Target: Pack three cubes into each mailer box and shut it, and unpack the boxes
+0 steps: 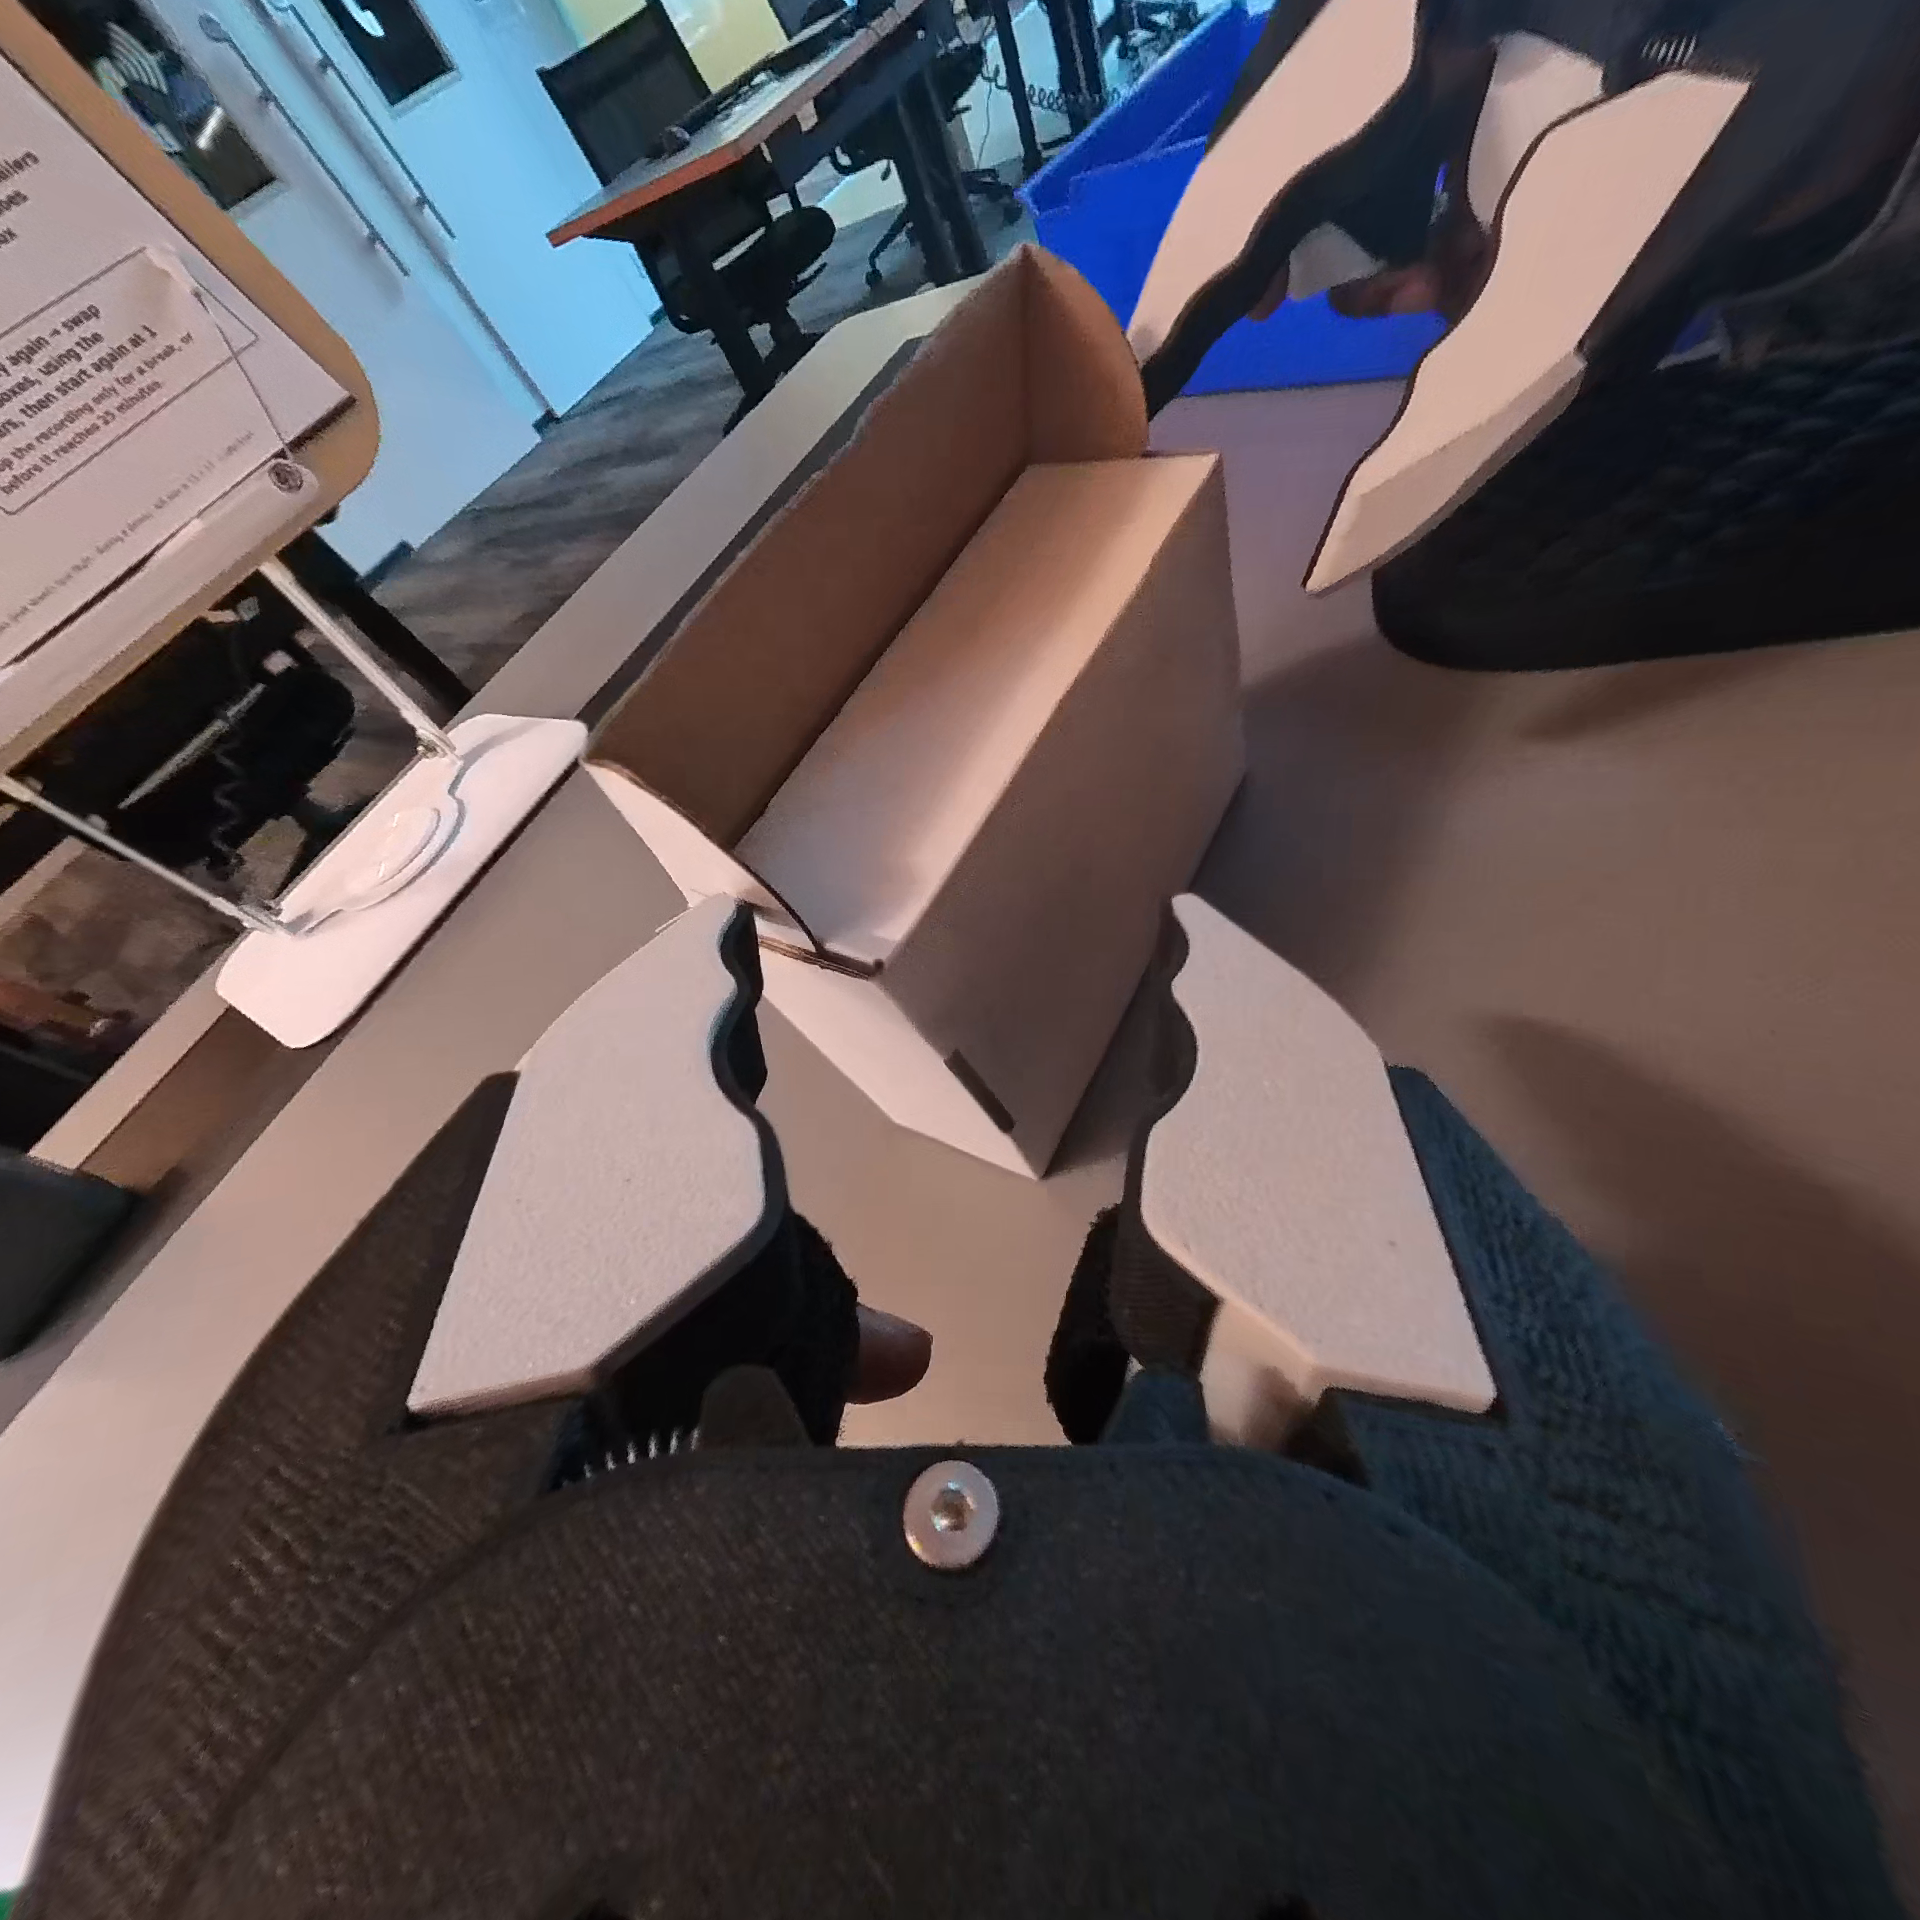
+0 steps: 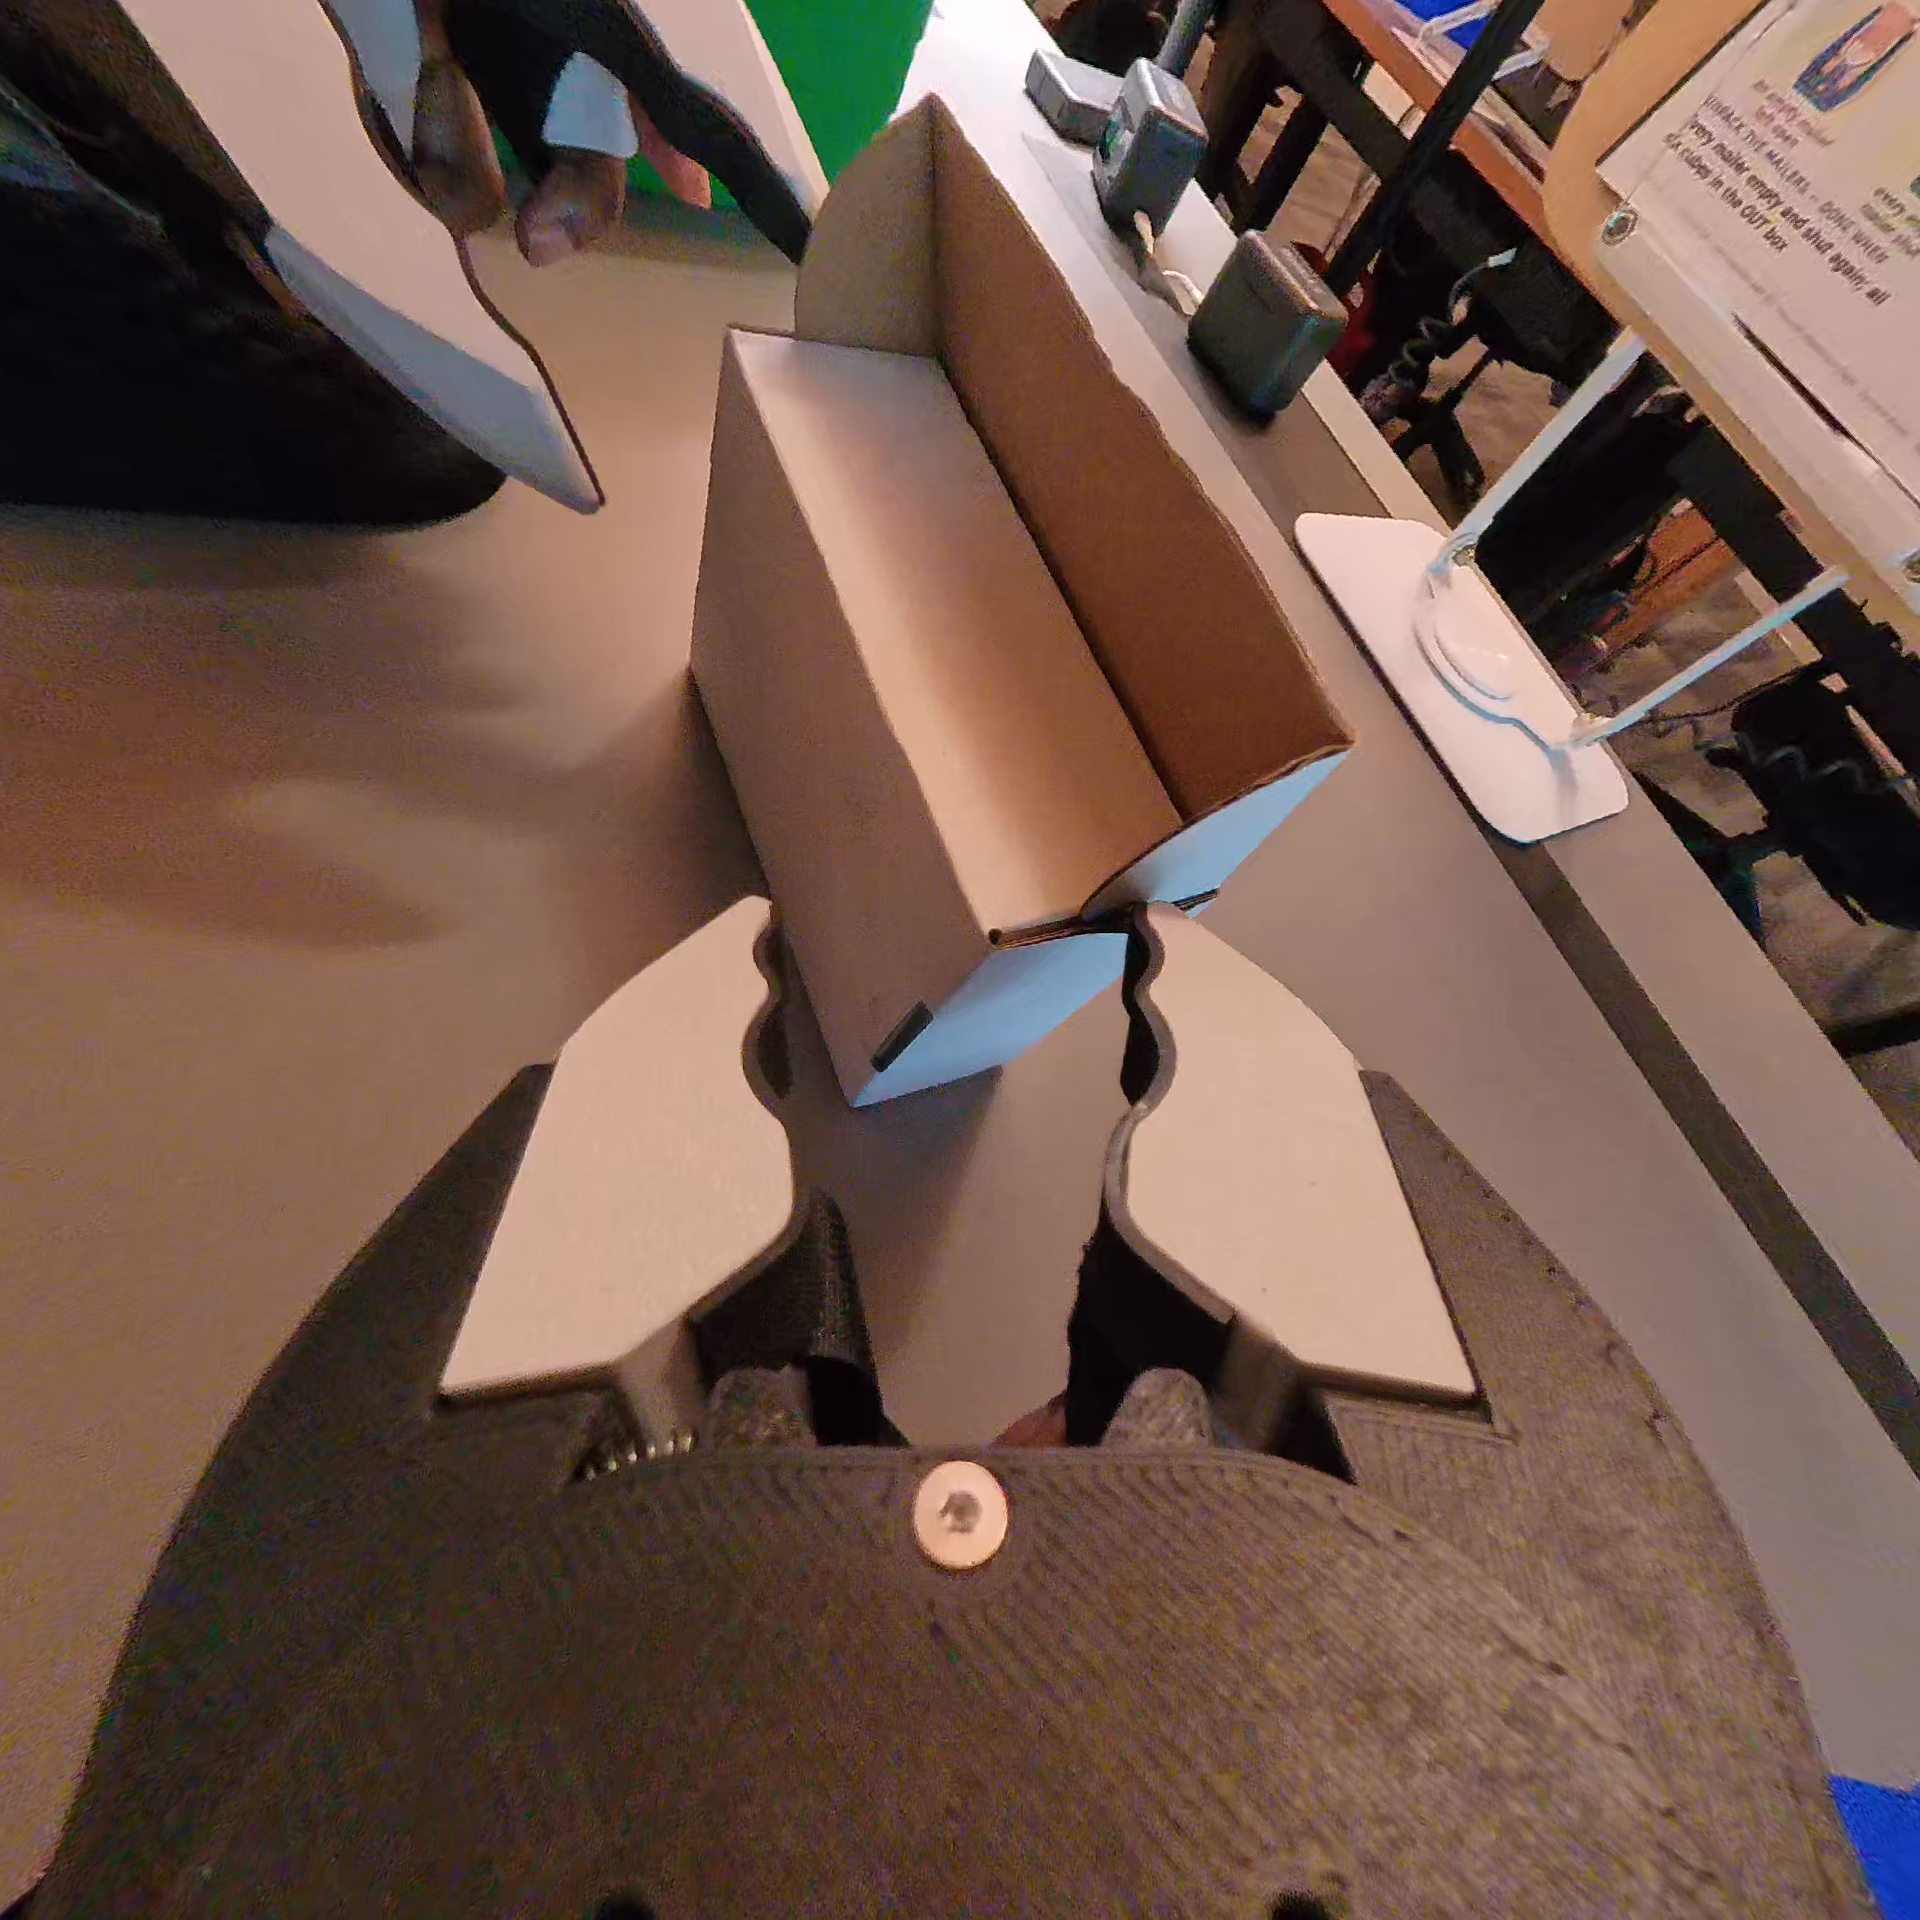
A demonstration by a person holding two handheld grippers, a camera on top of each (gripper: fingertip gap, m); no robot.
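1. progress, as i judge it: one mailer box (image 1: 997,748) stands with its lid up — not shut. no cubes show anywhere, and its inside is hidden, so packed or emptied i cannot tell.
2. the box is long and narrow, white outside, brown inside, resting on the grey surface (image 2: 260,727).
3. left gripper (image 1: 956,1039) and right gripper (image 2: 951,997): jaws spread apart, grasping nothing, one box end between each pair's tips.

left gripper (image 1: 961,997) jaws spread, straddling near end of white box (image 1: 1039,748); lid up, right gripper (image 1: 1340,416) hovering past far end
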